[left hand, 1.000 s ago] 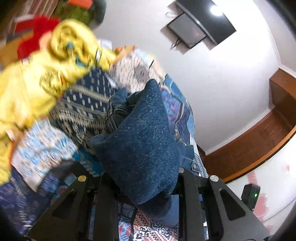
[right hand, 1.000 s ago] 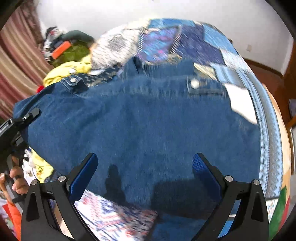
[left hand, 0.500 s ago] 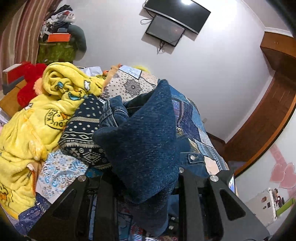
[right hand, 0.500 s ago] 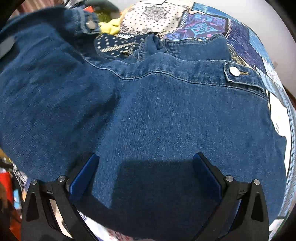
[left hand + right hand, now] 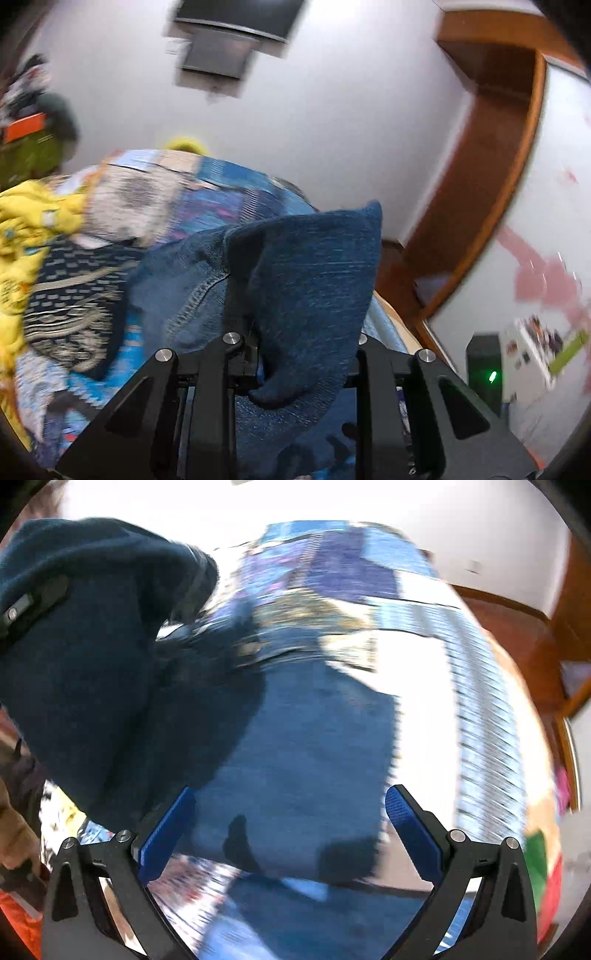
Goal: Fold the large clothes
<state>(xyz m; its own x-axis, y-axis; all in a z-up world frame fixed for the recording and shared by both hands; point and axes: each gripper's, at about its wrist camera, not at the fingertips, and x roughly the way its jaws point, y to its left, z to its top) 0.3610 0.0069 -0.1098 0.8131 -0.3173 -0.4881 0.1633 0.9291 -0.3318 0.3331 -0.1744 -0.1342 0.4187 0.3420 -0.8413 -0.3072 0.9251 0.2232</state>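
Note:
A blue denim jacket (image 5: 310,280) lies on the patchwork bedspread (image 5: 207,192). My left gripper (image 5: 295,354) is shut on a fold of the denim jacket, which bunches up between its jaws and hides the fingertips. In the right wrist view the denim jacket (image 5: 295,760) spreads over the bed, and a lifted part of it hangs dark at the upper left. My right gripper (image 5: 290,827) is open and empty, its blue pads (image 5: 166,834) hovering just above the flat denim. Both views are blurred by motion.
A yellow garment (image 5: 33,229) and a dark patterned cloth (image 5: 74,302) lie at the left of the bed. A wooden door frame (image 5: 491,192) stands at the right. The bed's right edge (image 5: 532,716) borders a wooden floor. A hand (image 5: 14,834) shows at the left.
My left gripper has swung right and lifted the held denim across the jacket. My right gripper has pulled back and stays open; the lifted part now hangs at its upper left.

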